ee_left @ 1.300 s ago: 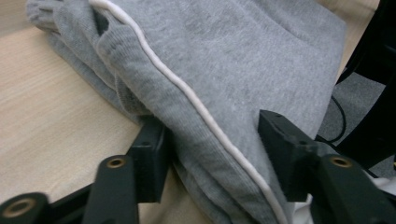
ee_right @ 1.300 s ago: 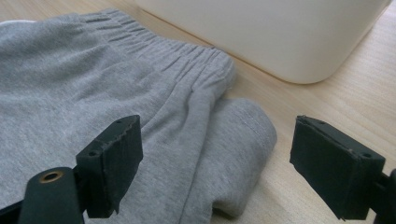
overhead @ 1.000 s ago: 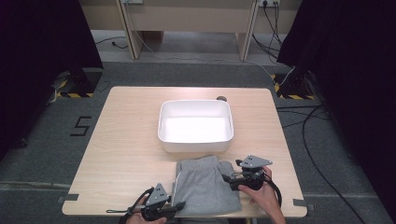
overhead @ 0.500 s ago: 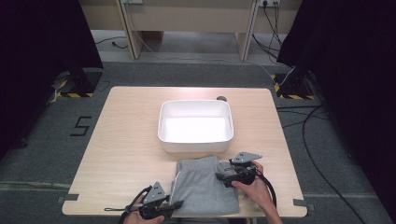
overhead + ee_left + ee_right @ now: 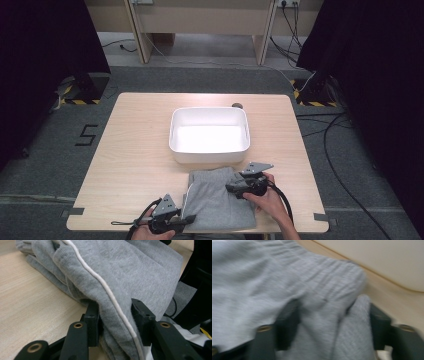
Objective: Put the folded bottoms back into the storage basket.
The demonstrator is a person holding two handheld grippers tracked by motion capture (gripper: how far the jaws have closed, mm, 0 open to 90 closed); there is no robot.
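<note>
A folded grey garment (image 5: pixel 217 202) with a white piping line lies on the table's near edge. In the left gripper view its thick folded edge (image 5: pixel 120 272) passes between the jaws of my left gripper (image 5: pixel 115 315), which is shut on it. From above, the left gripper (image 5: pixel 187 218) sits at the garment's near left corner. My right gripper (image 5: pixel 229 188) lies on the garment's far right part. Its jaws have just been closing. Though blurred, the right gripper view shows a bunched fold of the cloth (image 5: pixel 274 277) squeezed between the jaws of that gripper (image 5: pixel 332 317).
A white rectangular tub (image 5: pixel 210 111) stands on the wooden table (image 5: pixel 135 150) just beyond the garment, its wall (image 5: pixel 374 260) close to the right gripper. A small dark round thing (image 5: pixel 236 105) lies behind the tub. Cables run over the floor at right.
My right gripper has moved left from the garment's right edge onto the cloth and narrowed its jaws around a fold. The left gripper has stayed put.
</note>
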